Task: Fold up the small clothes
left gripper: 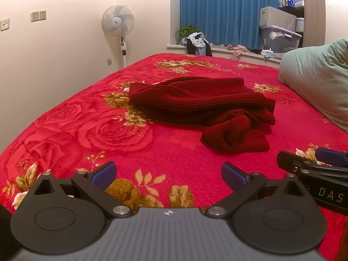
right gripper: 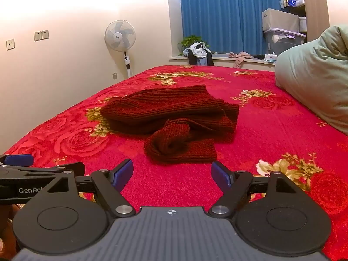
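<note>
The left gripper (left gripper: 168, 175) is held low and roughly level over the red floral blanket (left gripper: 87, 113), pointing along the bed toward the window; its blue-padded fingers (left gripper: 104, 174) stand wide apart with only blanket between them. The right gripper (right gripper: 171, 174) is held just beside it at about the same height and heading, its jaws likewise spread and holding nothing. Each shows at the edge of the other's view, side by side and apparently not touching, though the overlap at the frame edge makes that hard to judge.

The dark red knit garment (left gripper: 200, 106) lies crumpled in the middle of the bed, ahead of both grippers and clear of them. A twisted part of it, perhaps a sleeve (right gripper: 180, 143), spills toward the grippers, nearest the right one and just beyond its fingertips.

A pale green pillow (left gripper: 315, 80) sits at the bed's right edge. A white standing fan (left gripper: 118, 21) stands against the wall beyond the far left corner.
</note>
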Demonstrator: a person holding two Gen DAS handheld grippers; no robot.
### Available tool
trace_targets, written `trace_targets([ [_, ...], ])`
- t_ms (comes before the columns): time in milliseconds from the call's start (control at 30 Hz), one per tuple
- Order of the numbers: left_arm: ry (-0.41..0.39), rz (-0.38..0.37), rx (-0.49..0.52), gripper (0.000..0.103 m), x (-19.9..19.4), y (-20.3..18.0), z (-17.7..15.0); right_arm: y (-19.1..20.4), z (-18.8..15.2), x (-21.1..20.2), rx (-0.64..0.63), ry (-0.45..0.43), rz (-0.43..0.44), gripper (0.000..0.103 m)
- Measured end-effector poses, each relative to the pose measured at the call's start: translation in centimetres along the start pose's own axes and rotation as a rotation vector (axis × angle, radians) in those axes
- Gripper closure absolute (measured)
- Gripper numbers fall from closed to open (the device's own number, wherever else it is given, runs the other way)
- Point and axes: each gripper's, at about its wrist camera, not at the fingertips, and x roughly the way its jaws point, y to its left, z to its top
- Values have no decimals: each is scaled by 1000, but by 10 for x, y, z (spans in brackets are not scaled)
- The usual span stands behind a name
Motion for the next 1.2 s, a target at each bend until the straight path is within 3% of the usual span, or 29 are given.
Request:
trace_targets([
  [1200, 0, -4, 0, 3, 0, 3, 5, 0, 0, 1, 2, 3, 1, 23],
])
